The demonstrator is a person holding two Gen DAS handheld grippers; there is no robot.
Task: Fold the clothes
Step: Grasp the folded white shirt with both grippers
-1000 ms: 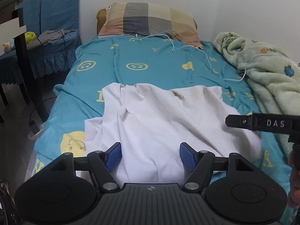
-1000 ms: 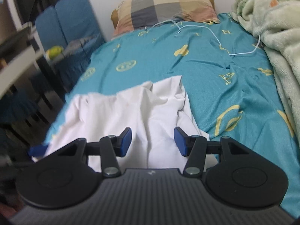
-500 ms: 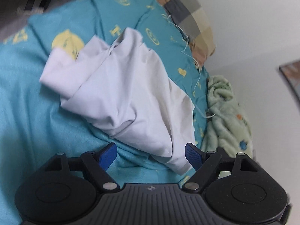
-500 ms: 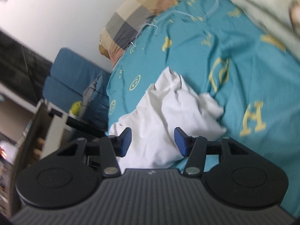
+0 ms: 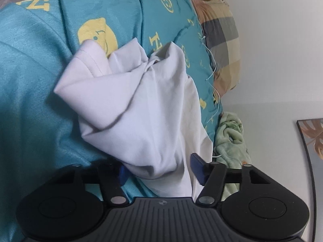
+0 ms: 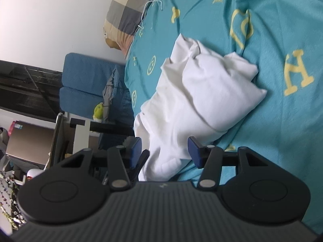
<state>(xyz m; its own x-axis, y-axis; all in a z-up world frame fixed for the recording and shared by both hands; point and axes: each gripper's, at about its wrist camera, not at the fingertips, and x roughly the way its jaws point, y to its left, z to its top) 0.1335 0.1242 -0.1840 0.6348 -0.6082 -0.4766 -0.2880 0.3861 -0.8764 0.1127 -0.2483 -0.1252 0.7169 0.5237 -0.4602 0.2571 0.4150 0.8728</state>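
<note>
A crumpled white garment [image 5: 141, 111] lies bunched on the teal bedsheet [image 5: 30, 80]. In the left wrist view its near edge sags between the blue pads [image 5: 196, 167] of my left gripper [image 5: 159, 170]. Those jaws are closing, with a gap still showing beside the cloth. In the right wrist view the same white garment [image 6: 201, 92] reaches down between the jaws of my right gripper [image 6: 164, 152], which stands open around the cloth's near end. Both views are strongly rolled.
A checked pillow [image 5: 220, 34] and a thin white cable [image 5: 212, 68] lie at the head of the bed. A green fleece blanket [image 5: 230, 137] is heaped along the wall side. A blue padded chair [image 6: 86, 80] and a dark desk [image 6: 30, 92] stand beside the bed.
Both grippers rolled over and sank toward the garment's near edge. The cloth now lies between both pairs of jaws. The left jaws widened, then narrowed.
</note>
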